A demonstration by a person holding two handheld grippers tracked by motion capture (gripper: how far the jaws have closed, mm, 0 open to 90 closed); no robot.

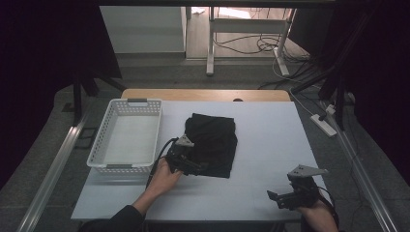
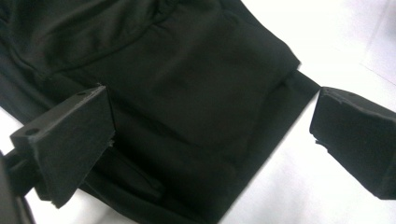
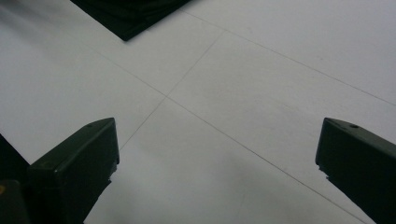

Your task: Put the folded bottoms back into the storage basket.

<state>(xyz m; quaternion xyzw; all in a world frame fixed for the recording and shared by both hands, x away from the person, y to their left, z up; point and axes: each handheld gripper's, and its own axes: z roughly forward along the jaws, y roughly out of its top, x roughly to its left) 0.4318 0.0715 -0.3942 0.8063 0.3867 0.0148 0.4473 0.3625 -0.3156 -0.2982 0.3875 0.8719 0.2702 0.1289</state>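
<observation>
The worktop (image 1: 270, 140) has a white cover with a strip of wood showing along the far edge. Grey floor (image 1: 159, 75) all around it, and dark curtains (image 1: 43, 43) on the left and right. Past the far side there's a white table frame (image 1: 246, 29) with loose cables (image 1: 261, 46) under it. A white power strip (image 1: 325, 124) lies on the floor at right.

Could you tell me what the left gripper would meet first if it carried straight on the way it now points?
Most likely the folded black garment. The left gripper has its jaws wide open at the garment's near edge, one jaw over the cloth and the other over the bare white table cover. How high it sits above the cloth is unclear.
</observation>
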